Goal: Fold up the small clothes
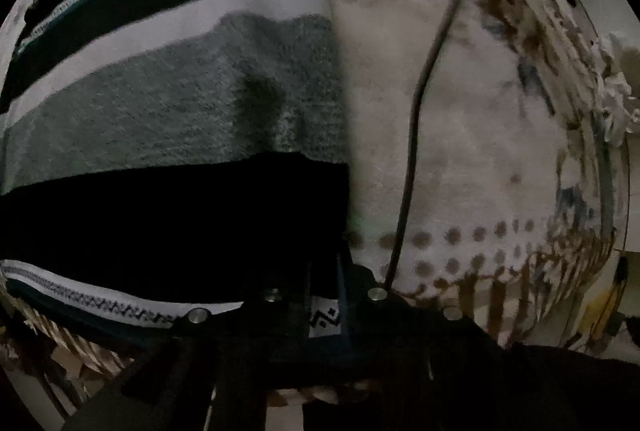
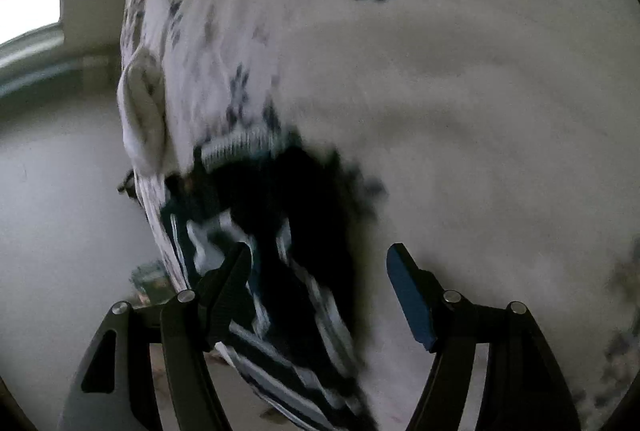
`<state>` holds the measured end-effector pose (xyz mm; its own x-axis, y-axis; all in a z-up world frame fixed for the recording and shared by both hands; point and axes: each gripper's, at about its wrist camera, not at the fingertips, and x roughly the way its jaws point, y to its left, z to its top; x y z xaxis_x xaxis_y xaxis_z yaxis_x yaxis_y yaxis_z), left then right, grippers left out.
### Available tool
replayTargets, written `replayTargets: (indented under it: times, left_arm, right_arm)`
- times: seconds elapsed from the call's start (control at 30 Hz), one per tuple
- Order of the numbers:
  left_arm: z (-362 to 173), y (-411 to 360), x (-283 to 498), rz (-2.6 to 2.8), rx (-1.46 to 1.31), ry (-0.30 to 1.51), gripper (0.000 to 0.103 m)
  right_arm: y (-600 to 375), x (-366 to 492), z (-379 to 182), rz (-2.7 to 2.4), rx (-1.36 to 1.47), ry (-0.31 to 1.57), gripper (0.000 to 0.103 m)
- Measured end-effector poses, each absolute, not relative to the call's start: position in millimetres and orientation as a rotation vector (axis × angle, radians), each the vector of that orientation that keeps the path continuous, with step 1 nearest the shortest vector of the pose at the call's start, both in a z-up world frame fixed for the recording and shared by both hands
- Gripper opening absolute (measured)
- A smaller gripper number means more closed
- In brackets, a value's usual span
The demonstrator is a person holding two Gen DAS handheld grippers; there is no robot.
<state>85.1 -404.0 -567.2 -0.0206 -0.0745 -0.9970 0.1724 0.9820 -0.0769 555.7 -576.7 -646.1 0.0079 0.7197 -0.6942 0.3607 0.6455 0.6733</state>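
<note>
The left wrist view sits hard against a striped garment (image 1: 168, 103), which fills the left and centre of the frame; a floral sheet (image 1: 480, 135) covers the right. The left gripper (image 1: 324, 315), low in the frame, is closed down narrow, and a patterned hem appears caught between its fingers, though darkness obscures the contact.

In the right wrist view the right gripper (image 2: 320, 291) stands wide, empty, at the bottom of the frame. The striped garment (image 2: 276, 271) lies crumpled between and above its fingers on the floral sheet (image 2: 460, 111), near the sheet's left edge.

Risks, as judged: the left pinch may also take up the sheet beneath, dragging it with the fold. The right gripper, closing on bunched cloth, may seize several layers and set a crooked fold.
</note>
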Motion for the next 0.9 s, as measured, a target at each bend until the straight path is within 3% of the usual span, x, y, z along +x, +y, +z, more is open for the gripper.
replayTargets:
  times: [0.03,0.07,0.1,0.33,0.6,0.77,0.9]
  left_arm:
    - [-562,-405,84,-0.200,0.076,1.575,0.007]
    - [-555,-404,84,-0.204,0.070,1.567,0.007]
    - [-546,-403,84,-0.203,0.069,1.549,0.007]
    - [-479,-370,84,-0.188,0.026,1.412,0.007]
    - [-420,-226,92,-0.075,-0.179,1.294,0.007]
    - [-426,-129,92,-0.048,-0.322,1.293,0.007]
    - [-443,-54,87,-0.005,-0.403,1.298,0.007]
  right_arm:
    - [-569,567,-655,0.340,0.928,1.605,0.066]
    - [-562,571,-660,0.336,0.936,1.598,0.035]
    - [-555,576,-663,0.324,0.922,1.604,0.010]
    - [-512,591,-620,0.278,0.681,1.586,0.008]
    - [-431,597,-503,0.330,0.571,1.488,0.008]
    - [-344,600,-441,0.311,0.523,1.446,0.008]
    - [-246,606,-432,0.290,0.445,1.446,0.008]
